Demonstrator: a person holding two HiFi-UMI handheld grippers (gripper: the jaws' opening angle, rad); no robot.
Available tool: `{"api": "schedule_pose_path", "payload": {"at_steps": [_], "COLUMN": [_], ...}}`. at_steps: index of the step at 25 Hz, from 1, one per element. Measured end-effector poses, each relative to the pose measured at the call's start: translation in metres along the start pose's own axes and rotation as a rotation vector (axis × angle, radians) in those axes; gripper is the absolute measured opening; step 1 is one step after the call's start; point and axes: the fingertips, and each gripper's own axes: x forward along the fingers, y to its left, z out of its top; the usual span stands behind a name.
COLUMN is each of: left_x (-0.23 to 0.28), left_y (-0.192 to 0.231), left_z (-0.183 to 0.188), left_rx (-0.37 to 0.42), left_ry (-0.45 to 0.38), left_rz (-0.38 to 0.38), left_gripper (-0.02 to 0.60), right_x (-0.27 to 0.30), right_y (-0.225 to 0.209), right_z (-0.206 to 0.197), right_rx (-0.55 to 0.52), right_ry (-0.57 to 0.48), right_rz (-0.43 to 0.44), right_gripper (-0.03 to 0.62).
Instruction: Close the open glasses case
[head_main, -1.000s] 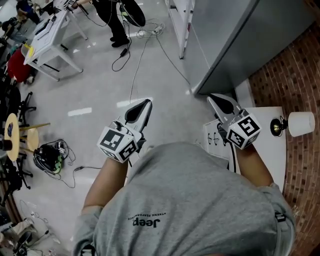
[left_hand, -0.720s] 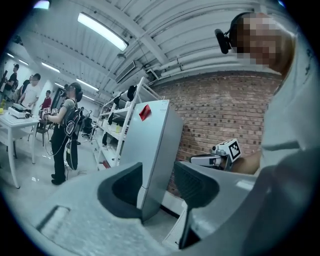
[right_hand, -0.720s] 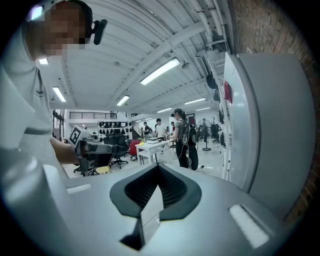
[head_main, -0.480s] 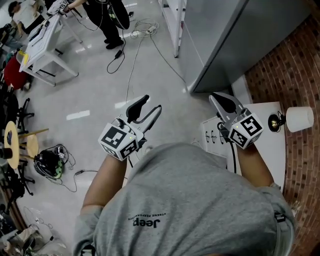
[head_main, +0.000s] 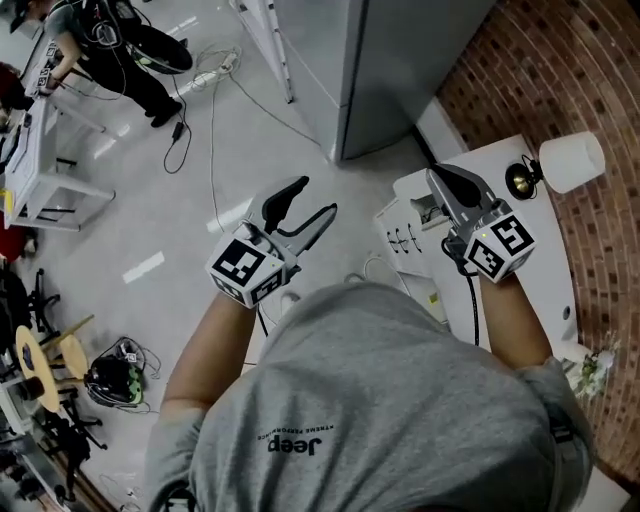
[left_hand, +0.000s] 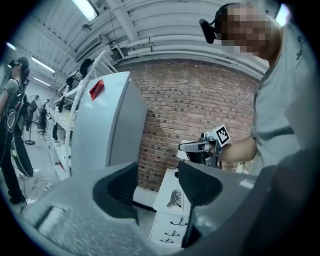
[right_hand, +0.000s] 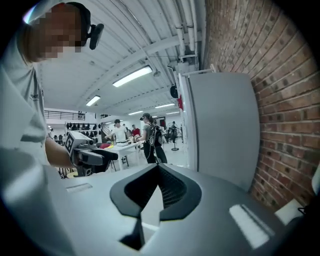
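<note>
Grey left gripper (head_main: 316, 197), fingers (head_main: 285, 196) just parting, nothing between, right gripper (head_main: 435, 176) fingers together.

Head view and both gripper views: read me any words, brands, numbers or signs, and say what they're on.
"Jeep": on the grey shirt, upside down in the head view.
Smaller print beside it: too small to read.
Red label on the grey cabinet: blurred, unreadable.

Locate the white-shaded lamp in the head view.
Upper right of the head view: the lamp stands on the white cabinet beside the brick wall, just beyond the right gripper.
</note>
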Motion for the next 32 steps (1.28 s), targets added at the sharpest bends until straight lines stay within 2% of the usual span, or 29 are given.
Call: {"api": "schedule_pose_path", "payload": {"at_steps": [8,14,19,23,29,32], "left_x": [0.115,0.191,0.234,0.268,0.294,0.300], "left_y": [-0.049,-0.079,-0.103,-0.109,-0.112,-0.111], "left_z": [-0.042,-0.094,-0.146,-0.181,-0.236,-0.254], "left_rx": [0.069,0.109,0.145,0.187,0.354,0.392], "left_ry": [0.094,0.183,0.289,0.345,0.433,0.465], "left_rz": [-0.208,-0.309,-0.391,-0.409,-0.396,-0.385], "left_gripper": [0.274,0.295,0.328,0.356,0.406,0.419], "right_x": [-0.073,-0.112,-0.134,-0.142,-0.163,-0.172], "right_y": [-0.077,-0.118,-0.138,-0.158,-0.176,-0.180], "right_z": [-0.027,-0.059,-0.084,-0.098,-0.120,-0.128], "right_rx": [0.051,0.110,0.168,0.186,0.217,0.232], "right_ry": [-0.002,0.005,0.018,0.015,0.018,0.017], "right_rz": [-0.161,-0.225,-0.271,-0.284,-0.312,-0.327], "right_gripper": [0.009,0.009,0.009,0.009,0.009,0.009]}}
